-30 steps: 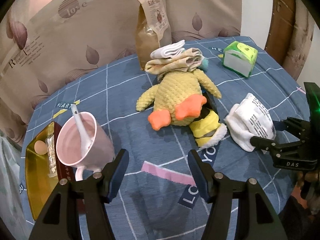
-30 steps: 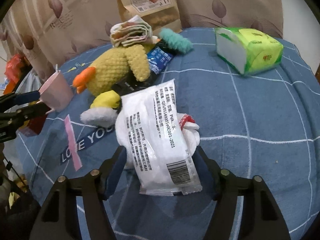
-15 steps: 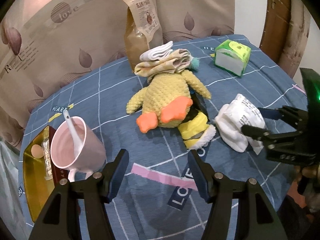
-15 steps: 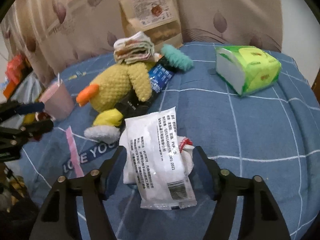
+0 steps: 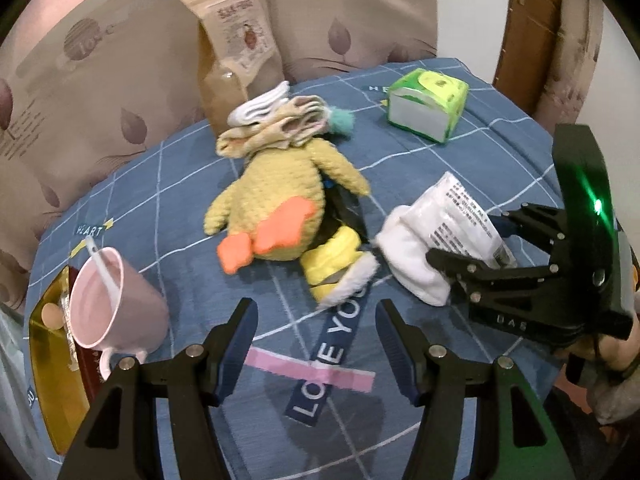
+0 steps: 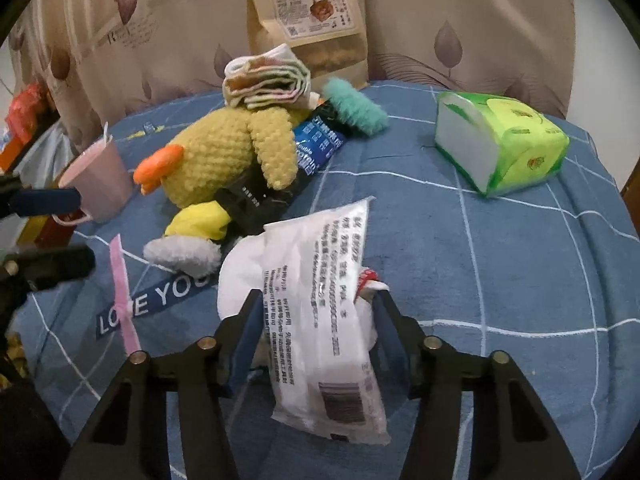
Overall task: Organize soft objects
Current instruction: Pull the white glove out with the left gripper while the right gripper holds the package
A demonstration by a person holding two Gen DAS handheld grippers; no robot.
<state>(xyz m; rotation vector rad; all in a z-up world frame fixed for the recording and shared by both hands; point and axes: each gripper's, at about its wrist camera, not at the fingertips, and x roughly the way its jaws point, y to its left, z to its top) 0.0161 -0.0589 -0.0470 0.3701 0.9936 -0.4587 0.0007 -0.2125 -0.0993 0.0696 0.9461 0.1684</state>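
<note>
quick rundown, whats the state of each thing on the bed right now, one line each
right gripper: jaws closing around the white plastic packet, which sits between them
left gripper: open, empty
plush duck: lying flat, folded cloths on its head end
pink mug: tilted, spoon inside
tissue pack: lying flat, sealed
brown snack bag: upright against the curtain

Right gripper (image 6: 316, 320) jaws closing around white packet (image 6: 320, 312) on blue cloth (image 6: 500, 280)

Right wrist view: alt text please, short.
The right gripper is closing around a white plastic-wrapped packet on a blue cloth. Behind lie a yellow plush duck under folded towels, and a green tissue pack.
</note>
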